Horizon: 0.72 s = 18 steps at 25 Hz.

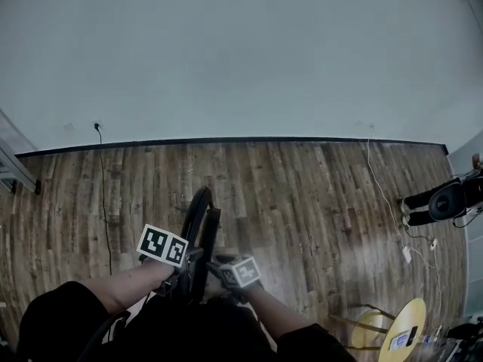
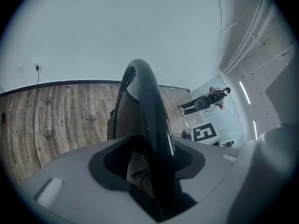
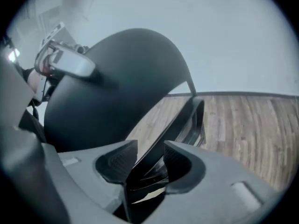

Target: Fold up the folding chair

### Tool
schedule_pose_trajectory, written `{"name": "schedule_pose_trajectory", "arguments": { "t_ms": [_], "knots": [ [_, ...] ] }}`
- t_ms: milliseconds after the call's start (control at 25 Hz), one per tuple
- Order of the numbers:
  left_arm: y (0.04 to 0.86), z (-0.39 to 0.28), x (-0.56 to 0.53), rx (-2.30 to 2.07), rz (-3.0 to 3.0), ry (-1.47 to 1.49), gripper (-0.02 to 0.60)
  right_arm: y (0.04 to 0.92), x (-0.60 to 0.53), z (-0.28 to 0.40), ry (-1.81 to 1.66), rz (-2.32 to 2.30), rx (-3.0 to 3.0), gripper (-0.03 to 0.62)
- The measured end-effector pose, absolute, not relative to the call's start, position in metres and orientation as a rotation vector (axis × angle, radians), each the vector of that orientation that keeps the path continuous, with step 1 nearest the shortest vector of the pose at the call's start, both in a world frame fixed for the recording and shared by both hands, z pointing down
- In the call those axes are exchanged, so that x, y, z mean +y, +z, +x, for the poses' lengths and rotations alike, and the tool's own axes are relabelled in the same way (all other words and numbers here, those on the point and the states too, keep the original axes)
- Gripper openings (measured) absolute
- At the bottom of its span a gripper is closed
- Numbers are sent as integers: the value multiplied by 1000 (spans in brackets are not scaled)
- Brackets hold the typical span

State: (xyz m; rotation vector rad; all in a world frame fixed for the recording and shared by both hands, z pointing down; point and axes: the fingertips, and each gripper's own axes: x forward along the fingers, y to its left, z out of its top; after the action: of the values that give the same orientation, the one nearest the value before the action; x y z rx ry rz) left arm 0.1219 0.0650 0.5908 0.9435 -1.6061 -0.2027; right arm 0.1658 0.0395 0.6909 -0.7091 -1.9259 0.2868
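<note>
The black folding chair (image 1: 200, 228) stands edge-on on the wooden floor just in front of me, its panels nearly flat together. My left gripper (image 1: 186, 268) is at its left side. In the left gripper view the chair's curved black tube (image 2: 148, 111) runs down between the jaws of the left gripper (image 2: 154, 171), with a gap showing on the tube's left, so the jaws stand open. My right gripper (image 1: 216, 268) is at the chair's right side. In the right gripper view the right gripper (image 3: 149, 164) is shut on a thin black frame bar (image 3: 180, 122) below the rounded black panel (image 3: 117, 78).
A pale wall with a black baseboard (image 1: 226, 140) closes the floor at the back. A black cable (image 1: 103, 194) hangs from a socket at the left. A white cable (image 1: 383, 194) and a black device (image 1: 447, 200) lie at the right. A yellow round stool (image 1: 404, 329) stands at the near right.
</note>
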Motion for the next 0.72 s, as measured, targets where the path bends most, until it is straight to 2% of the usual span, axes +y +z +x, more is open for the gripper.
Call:
{"name": "schedule_pose_trajectory", "arguments": {
  "t_ms": [360, 720],
  "knots": [
    [579, 122, 73, -1721, 952, -236, 184, 584, 36, 98, -217, -990, -2124, 213],
    [579, 121, 99, -1936, 798, -205, 127, 558, 33, 71, -708, -1388, -2044, 246]
  ]
}}
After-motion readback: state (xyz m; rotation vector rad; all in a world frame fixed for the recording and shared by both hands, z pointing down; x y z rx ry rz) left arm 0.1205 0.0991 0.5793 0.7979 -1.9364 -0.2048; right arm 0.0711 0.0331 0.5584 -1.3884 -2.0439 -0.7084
